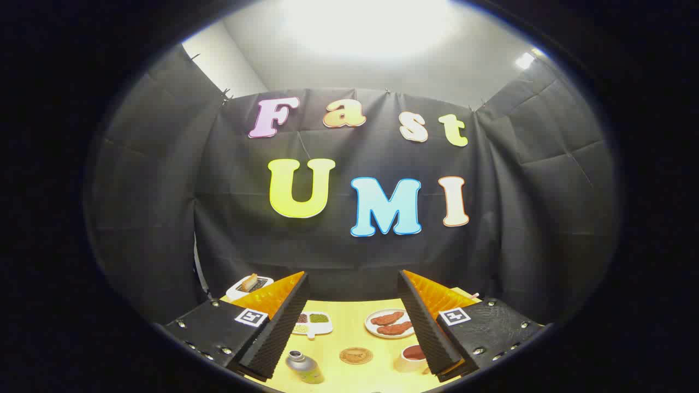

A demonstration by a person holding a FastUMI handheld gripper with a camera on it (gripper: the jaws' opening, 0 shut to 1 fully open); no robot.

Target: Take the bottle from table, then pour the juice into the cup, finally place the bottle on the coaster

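Yellow wood tabletop (349,316) lay low in the frame beneath the hand-held gripper (352,316), whose fingers stood spread wide, gripping nothing. Between them, lower centre, sat a silver-capped greenish bottle (303,367), a round brown cork coaster (355,356) just right of it, and a pale cup of dark red juice (412,357) farther right.

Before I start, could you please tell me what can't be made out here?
- Cup: partly behind the right finger of the open tongs.
- Bottle: label too small, fill level unclear.
- Toaster: partly hidden by the left finger.
- Coaster: pattern too small.
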